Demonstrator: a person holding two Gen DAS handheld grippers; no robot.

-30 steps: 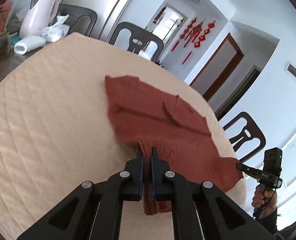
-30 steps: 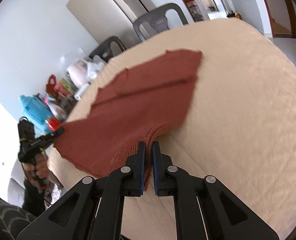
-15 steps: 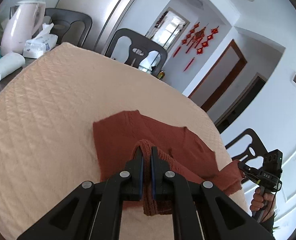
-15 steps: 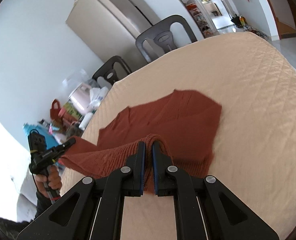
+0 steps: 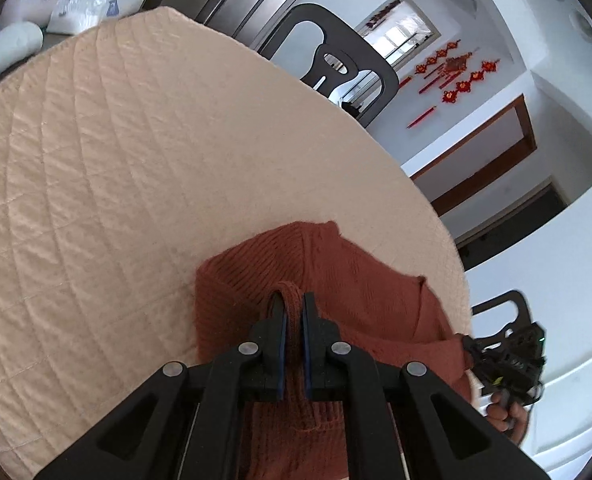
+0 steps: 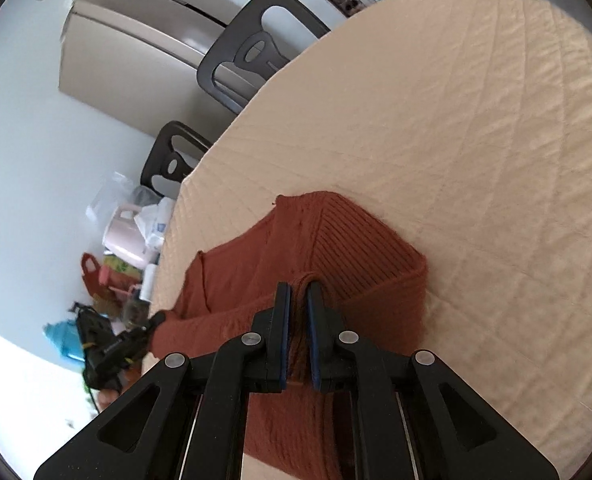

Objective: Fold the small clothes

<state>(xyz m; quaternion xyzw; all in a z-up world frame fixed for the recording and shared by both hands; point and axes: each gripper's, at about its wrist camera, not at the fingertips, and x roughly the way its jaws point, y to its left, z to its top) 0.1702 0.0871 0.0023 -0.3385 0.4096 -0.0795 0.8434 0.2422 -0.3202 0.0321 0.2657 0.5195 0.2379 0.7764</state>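
Note:
A rust-red knitted garment (image 5: 352, 280) lies near the front edge of a table under a beige quilted cloth (image 5: 135, 160). My left gripper (image 5: 293, 300) is shut on a pinch of its ribbed edge, lifted over the rest of the garment. My right gripper (image 6: 298, 290) is shut on the other end of that edge of the garment (image 6: 336, 240). The right gripper shows at the right edge of the left wrist view (image 5: 508, 360); the left gripper shows at the left of the right wrist view (image 6: 107, 344). The garment hangs stretched between them, doubled over itself.
Dark chairs (image 5: 336, 52) stand behind the table, with a refrigerator (image 6: 135, 32) beyond. A pink kettle (image 6: 125, 236), tissue packs (image 5: 91, 4) and other clutter sit at the table's far left. A doorway (image 5: 492, 160) is on the right.
Both grippers have carried the held edge forward over the garment, folding it onto itself; the visible flat part has grown shorter and the cameras tilt lower toward the table.

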